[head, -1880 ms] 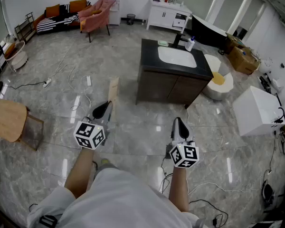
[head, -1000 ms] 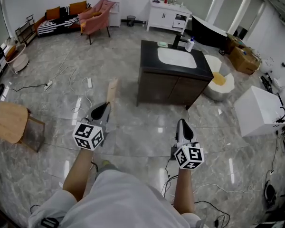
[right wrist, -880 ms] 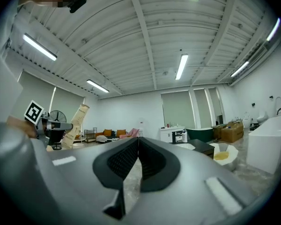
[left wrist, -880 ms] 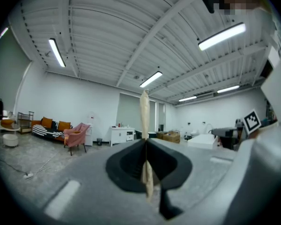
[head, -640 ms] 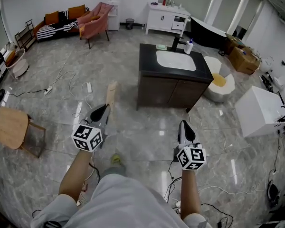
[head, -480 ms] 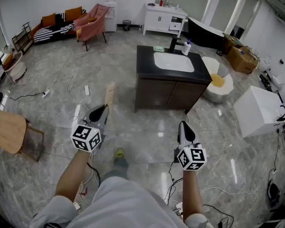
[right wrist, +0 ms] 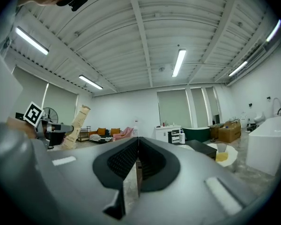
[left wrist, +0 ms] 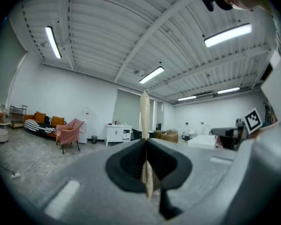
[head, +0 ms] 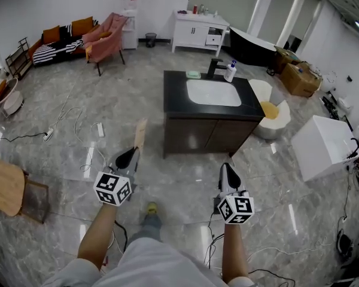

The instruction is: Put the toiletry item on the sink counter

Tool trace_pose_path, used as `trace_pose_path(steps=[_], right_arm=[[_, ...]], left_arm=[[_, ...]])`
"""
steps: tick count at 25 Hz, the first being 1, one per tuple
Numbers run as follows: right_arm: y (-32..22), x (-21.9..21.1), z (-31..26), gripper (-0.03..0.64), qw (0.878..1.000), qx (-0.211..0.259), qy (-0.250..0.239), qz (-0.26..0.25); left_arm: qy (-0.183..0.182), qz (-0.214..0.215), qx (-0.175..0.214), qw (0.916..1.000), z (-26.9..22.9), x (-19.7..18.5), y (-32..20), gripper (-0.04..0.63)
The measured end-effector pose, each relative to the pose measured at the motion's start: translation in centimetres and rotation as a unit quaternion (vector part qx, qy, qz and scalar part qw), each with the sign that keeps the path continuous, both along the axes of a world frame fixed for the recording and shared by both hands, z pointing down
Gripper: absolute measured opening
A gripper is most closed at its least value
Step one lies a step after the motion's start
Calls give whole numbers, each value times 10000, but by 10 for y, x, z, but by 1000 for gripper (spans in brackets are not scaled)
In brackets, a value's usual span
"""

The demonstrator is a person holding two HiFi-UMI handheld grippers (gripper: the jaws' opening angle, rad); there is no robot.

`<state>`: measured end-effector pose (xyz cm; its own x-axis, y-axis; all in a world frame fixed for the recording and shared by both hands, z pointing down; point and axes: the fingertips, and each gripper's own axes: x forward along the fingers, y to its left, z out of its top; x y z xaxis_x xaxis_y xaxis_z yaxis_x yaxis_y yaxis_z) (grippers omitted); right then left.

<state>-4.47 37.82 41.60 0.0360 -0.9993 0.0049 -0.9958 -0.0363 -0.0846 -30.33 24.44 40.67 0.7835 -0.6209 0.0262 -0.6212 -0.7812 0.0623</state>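
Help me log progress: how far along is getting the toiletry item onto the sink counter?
Done: the left gripper is shut on the flat tan packet. In hand: the packet is being carried, with the sink counter ahead across the floor, not within reach. Left: reach the counter and set the packet down. The right gripper is shut, empty.

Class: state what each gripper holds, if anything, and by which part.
The left gripper clamps the tan packet by its lower end; the right gripper, jaws together, holds nothing.

desk [head: 175,95]: upper centre of frame
bottle [head: 230,71]: on desk, back right corner
toiletry item [head: 140,135]: in left tool [head: 129,156], lower left of desk
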Motion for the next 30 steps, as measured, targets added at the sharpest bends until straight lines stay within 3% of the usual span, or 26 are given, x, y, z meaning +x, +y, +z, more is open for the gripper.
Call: trace_pose_path(steps=[17, 23, 30], right_arm=[[-241, 40, -7, 3, 9997, -96, 55, -213], [-290, 47, -2, 3, 9997, -195, -33, -115], [-318, 54, -7, 3, 9999, -142, -18, -16]], left_arm=[[-103, 61, -286, 9995, 12, 50, -231, -2], [-108, 225, -362, 9990, 15, 63, -284, -2], [-61, 319, -346, 9989, 14, 70, -313, -2]])
